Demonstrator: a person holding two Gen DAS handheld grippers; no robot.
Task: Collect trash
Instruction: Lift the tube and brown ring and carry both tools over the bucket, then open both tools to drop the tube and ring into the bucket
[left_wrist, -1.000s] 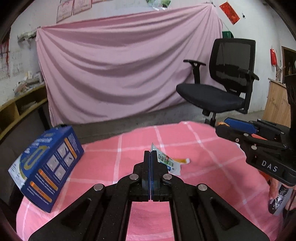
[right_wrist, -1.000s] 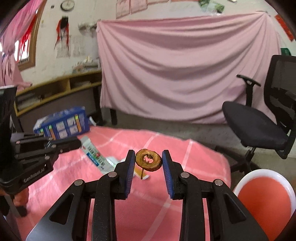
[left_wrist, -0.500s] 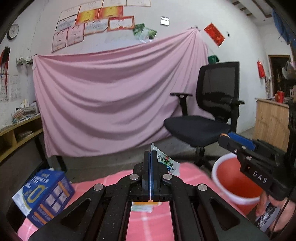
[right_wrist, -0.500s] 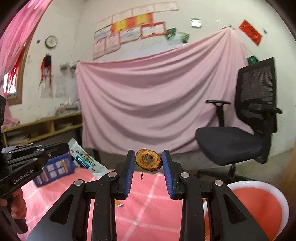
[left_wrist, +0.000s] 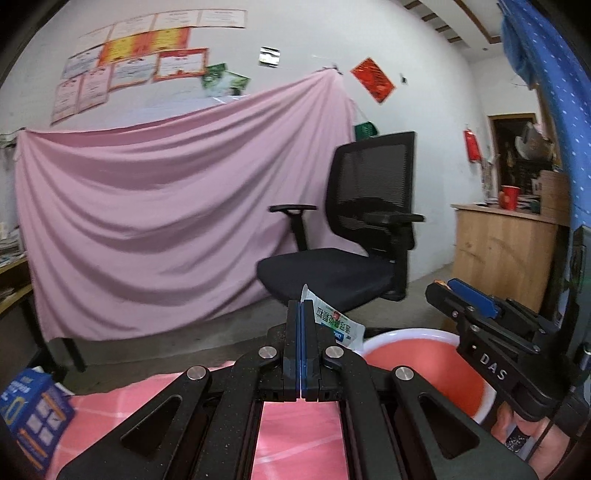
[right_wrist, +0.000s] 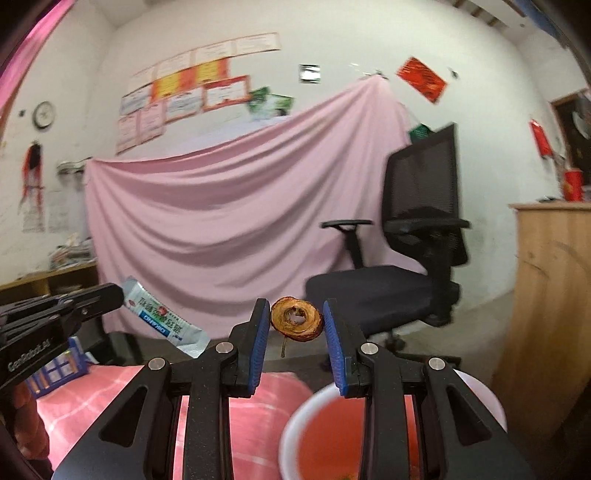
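My left gripper (left_wrist: 301, 306) is shut on a white and blue snack wrapper (left_wrist: 334, 325), which sticks out to the right of the blue pads. In the right wrist view the same wrapper (right_wrist: 164, 321) hangs from the left gripper (right_wrist: 110, 293) at the left. My right gripper (right_wrist: 295, 317) is shut on a brown dried fruit ring (right_wrist: 296, 324) with a thin stem hanging below. The red bin with a white rim (right_wrist: 295, 424) stands below the right gripper; in the left wrist view this bin (left_wrist: 424, 365) lies to the right, beyond the pink checked table (left_wrist: 122, 398).
A blue carton (left_wrist: 31, 413) lies at the table's left edge. A black office chair (left_wrist: 354, 236) stands behind the bin before a pink hanging sheet (left_wrist: 166, 221). A wooden counter (left_wrist: 506, 251) is at the right. A person's fingers (left_wrist: 517, 432) hold the right gripper's handle.
Both grippers have risen and swung to the right, carrying the wrapper and the fruit ring off the table toward the red bin. The bin now lies closer under the right gripper.
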